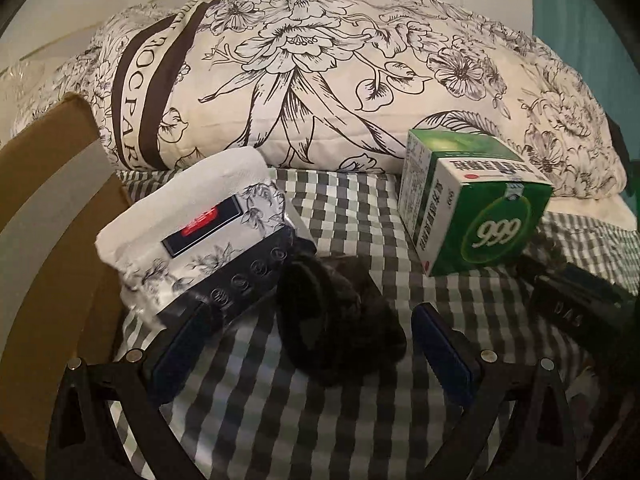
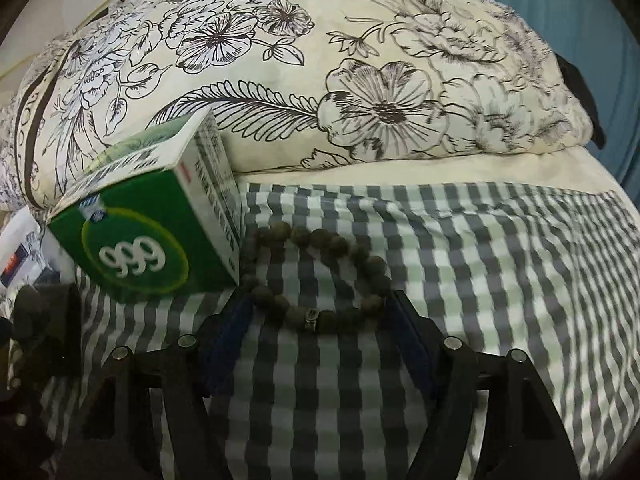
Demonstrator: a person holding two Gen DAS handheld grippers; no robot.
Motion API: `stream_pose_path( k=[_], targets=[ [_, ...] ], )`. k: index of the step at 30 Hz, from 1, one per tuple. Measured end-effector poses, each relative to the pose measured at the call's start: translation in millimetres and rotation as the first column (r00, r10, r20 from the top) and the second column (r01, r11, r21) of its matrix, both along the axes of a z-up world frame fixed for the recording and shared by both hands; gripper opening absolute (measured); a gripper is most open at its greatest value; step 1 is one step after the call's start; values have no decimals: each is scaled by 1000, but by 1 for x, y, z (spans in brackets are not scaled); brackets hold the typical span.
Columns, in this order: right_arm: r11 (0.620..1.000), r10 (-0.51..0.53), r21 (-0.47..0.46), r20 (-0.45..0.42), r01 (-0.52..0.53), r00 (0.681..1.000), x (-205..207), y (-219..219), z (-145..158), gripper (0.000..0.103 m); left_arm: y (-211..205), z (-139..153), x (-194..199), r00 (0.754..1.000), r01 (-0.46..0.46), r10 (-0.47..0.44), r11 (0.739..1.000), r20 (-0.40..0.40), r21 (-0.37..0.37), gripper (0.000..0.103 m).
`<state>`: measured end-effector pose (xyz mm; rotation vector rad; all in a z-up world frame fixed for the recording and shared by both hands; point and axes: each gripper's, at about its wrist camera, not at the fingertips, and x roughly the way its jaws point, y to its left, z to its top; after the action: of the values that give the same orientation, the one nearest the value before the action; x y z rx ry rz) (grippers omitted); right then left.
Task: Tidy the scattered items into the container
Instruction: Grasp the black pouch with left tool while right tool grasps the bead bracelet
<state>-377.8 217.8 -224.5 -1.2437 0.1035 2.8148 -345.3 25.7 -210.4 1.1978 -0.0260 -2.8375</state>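
Note:
In the left wrist view my left gripper [image 1: 310, 344] is open, with a black fuzzy item [image 1: 336, 320] lying on the checked sheet between its fingers. A tissue pack [image 1: 200, 236] lies left of it, against a brown cardboard box [image 1: 52, 216]. A green "999" medicine box [image 1: 472, 208] stands at the right. In the right wrist view my right gripper [image 2: 320, 332] is open around the near side of a brown bead bracelet [image 2: 320, 276]. The green box [image 2: 160, 216] stands just left of the bracelet.
A large floral pillow [image 1: 320, 72] lies across the back of the bed and shows in the right wrist view [image 2: 320, 80]. A black device [image 1: 576, 312] is at the right edge of the left view. A teal wall [image 2: 580, 20] stands behind at right.

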Motion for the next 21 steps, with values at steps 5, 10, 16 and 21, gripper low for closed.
stream_pose_path(
  k=[5,10,16,21],
  targets=[
    [999,2,-39,5,-2,1000,-10,9,1,68,2,-12,-15,997,-5,4,1000,80,4,46],
    [998,-25,-66,5,26,1000,-9,19,2,11,-5,-6,-3,997,1,-3,1000,74,29,45],
    [980,-104,-176,-84,88,991,4,49,8,11,-8,25,35,996,76,-77,997,38,31,15],
    [953,-128,-286,-72,102,989,6,69,-3,11,-16,53,75,991,124,-126,991,35,50,9]
  ],
)
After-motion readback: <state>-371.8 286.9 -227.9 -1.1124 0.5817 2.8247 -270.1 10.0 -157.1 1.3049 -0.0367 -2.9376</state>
